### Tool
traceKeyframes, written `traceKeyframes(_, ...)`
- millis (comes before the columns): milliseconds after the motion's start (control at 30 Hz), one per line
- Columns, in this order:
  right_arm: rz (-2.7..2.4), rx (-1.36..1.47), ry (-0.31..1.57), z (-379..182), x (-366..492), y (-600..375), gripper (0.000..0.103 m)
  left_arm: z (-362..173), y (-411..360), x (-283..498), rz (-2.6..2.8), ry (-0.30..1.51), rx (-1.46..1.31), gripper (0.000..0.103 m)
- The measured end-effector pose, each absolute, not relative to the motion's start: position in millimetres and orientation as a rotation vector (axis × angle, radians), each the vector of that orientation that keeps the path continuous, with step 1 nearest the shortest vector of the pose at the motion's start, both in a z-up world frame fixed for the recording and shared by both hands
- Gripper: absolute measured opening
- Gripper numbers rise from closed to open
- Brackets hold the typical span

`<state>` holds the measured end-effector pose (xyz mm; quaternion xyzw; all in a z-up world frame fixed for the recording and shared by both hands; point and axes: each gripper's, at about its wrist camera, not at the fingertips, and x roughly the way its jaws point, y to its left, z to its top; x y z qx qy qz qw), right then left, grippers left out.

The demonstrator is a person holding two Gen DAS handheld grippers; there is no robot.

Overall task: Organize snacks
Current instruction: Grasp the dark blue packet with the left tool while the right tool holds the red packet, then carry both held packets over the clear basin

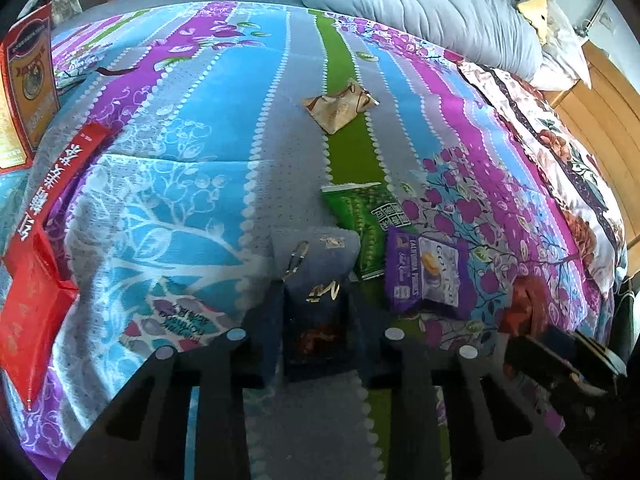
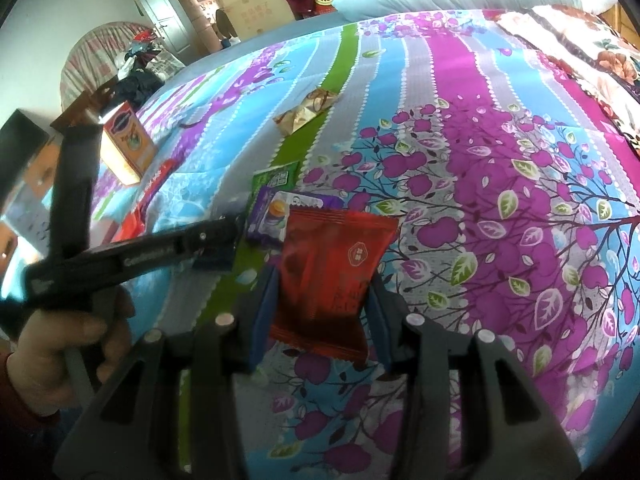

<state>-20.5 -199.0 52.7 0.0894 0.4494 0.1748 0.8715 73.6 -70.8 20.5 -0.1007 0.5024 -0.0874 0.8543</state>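
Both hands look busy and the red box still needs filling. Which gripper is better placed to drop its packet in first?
Left, probably. The left gripper is shut on a dark blue packet, with the red box on its side. The right gripper, holding a red packet, is farther away.

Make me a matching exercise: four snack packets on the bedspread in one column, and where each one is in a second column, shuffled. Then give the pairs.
Things:
1. dark blue packet
2. red packet
3. purple packet
4. tan packet

Places:
A. lying alone, farther up the green stripe
B. between the right gripper's fingers
C. lying beside the green packet
D. between the left gripper's fingers

Pairs: 1-D, 2-B, 3-C, 4-A
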Motion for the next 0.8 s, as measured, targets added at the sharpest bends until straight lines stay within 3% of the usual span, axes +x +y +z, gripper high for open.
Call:
traceKeyframes(400,0.382,0.137,0.839,97,-25,-181,0.043,102,-40,34,-0.216,0.869,-0.2,0.026)
traceKeyframes(800,0.486,0.034,0.673,186,-21,-116,0.042,209,34,-16,-0.157,0.651,-0.243,0.026)
